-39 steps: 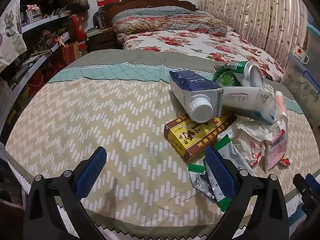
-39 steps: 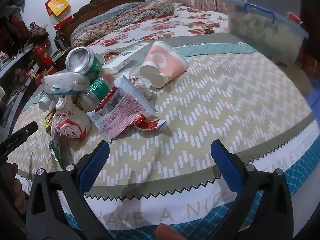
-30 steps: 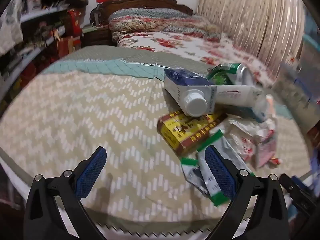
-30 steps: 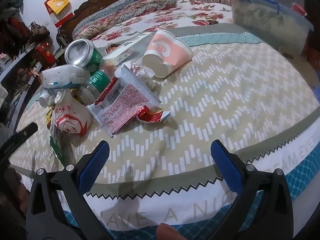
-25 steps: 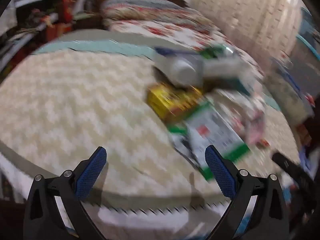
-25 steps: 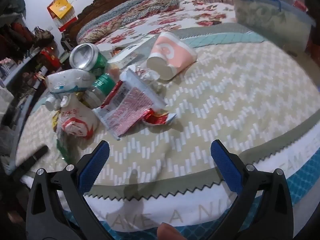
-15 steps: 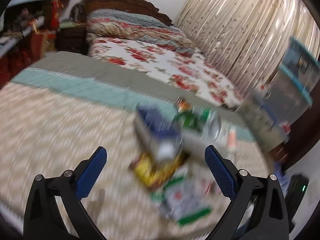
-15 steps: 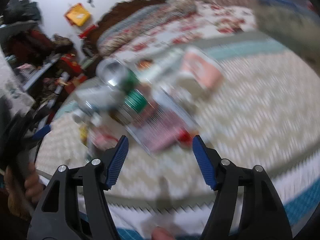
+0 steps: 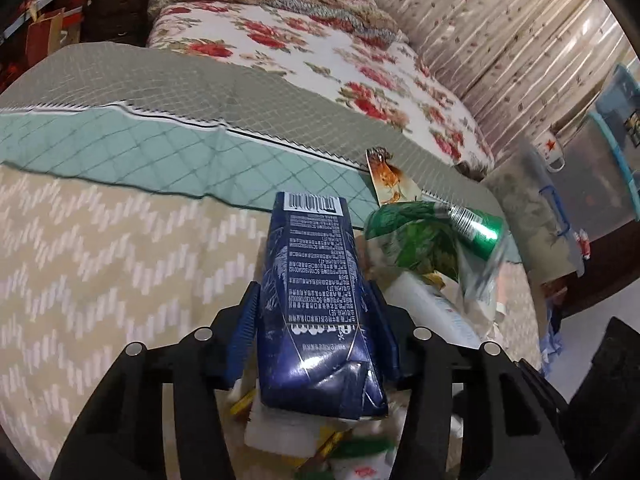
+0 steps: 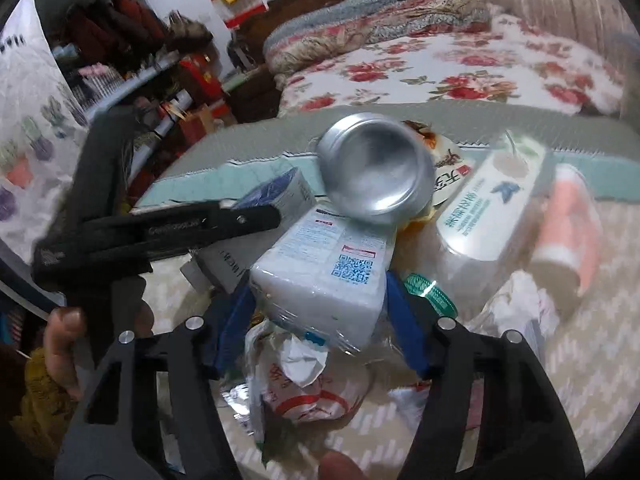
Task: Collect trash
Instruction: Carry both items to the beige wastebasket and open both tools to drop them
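Chevron-patterned beige bedspread [image 9: 100, 248], teal quilted band along far edge, grey-green quilted strip beyond. Trash heaped toward right edge, lying directly on it: yellow box [image 9: 244, 402] partly hidden, white printed bag [image 10: 308, 396], pink paper cup [image 10: 568, 232] on its side, crumpled white paper [image 10: 524, 300]. Left half of surface bare.

Each handheld black plastic two-finger gripper, the left gripper [image 9: 318, 336] and the right gripper [image 10: 320, 320], has ribbed blue rubber pads [image 10: 404, 324], slotted arms and round silver screws. A mustard-yellow knitted sleeve [image 10: 38, 396] covers the left wrist beside the right gripper's frame.
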Tool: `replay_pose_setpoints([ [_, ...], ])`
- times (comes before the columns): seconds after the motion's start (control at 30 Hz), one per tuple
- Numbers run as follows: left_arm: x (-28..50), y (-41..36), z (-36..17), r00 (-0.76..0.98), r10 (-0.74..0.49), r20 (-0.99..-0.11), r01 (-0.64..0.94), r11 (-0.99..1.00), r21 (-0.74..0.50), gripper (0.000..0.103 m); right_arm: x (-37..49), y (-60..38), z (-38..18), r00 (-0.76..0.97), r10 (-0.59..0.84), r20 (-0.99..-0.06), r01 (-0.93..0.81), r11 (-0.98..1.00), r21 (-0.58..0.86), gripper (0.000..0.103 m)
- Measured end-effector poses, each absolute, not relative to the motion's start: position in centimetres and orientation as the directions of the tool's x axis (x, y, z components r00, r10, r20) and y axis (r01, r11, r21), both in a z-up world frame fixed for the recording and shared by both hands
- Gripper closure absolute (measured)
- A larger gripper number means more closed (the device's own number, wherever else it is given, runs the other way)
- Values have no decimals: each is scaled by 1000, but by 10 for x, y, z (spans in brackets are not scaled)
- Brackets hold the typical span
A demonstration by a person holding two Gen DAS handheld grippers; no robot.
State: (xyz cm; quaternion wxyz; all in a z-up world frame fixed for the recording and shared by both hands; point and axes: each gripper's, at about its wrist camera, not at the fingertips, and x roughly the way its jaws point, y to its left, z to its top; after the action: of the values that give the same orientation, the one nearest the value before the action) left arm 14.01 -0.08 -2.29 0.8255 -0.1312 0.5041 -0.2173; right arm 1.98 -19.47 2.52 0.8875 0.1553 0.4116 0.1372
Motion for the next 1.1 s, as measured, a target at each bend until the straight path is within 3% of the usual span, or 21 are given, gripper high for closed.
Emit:
replay_pose_setpoints([
  [0.17, 94, 27, 14, 489, -571, -660, 290, 819, -495, 55, -39, -237, 53, 725, 456, -515, -226, 865, 448, 40],
  [0.33, 59, -12, 60, 469, -671, -574, 457, 741, -493, 55, -86, -315, 47, 834, 257, -489, -29, 904, 427, 40],
  [0.47, 56, -110, 74, 317, -734, -601, 596, 647, -476, 55, -118, -388, 22, 835, 20, -551, 225, 900, 374, 40],
  [0.73, 50, -400, 59, -60, -709, -703, 802, 385, -457, 55, -173, -549, 25, 804, -295, -516, 518, 775, 363, 40],
  [0.9, 44, -562, 21, -215, -637, -740, 814, 302, -497, 55, -186, -650, 18, 717, -384, -581, 656, 655, 376, 40],
  [1.03, 47, -641, -13, -250, -598, -762, 783, 338, -523, 54, -179, -690, 11, 673, -403, -620, 692, 640, 334, 38],
  [1.07, 49, -654, -19, -238, -585, -775, 779, 362, -512, 51, -175, -698, 8, 663, -410, -627, 700, 635, 325, 34],
  [1.1, 51, -664, -27, -217, -572, -791, 773, 394, -497, 36, -169, -705, 5, 659, -409, -631, 703, 632, 326, 32],
])
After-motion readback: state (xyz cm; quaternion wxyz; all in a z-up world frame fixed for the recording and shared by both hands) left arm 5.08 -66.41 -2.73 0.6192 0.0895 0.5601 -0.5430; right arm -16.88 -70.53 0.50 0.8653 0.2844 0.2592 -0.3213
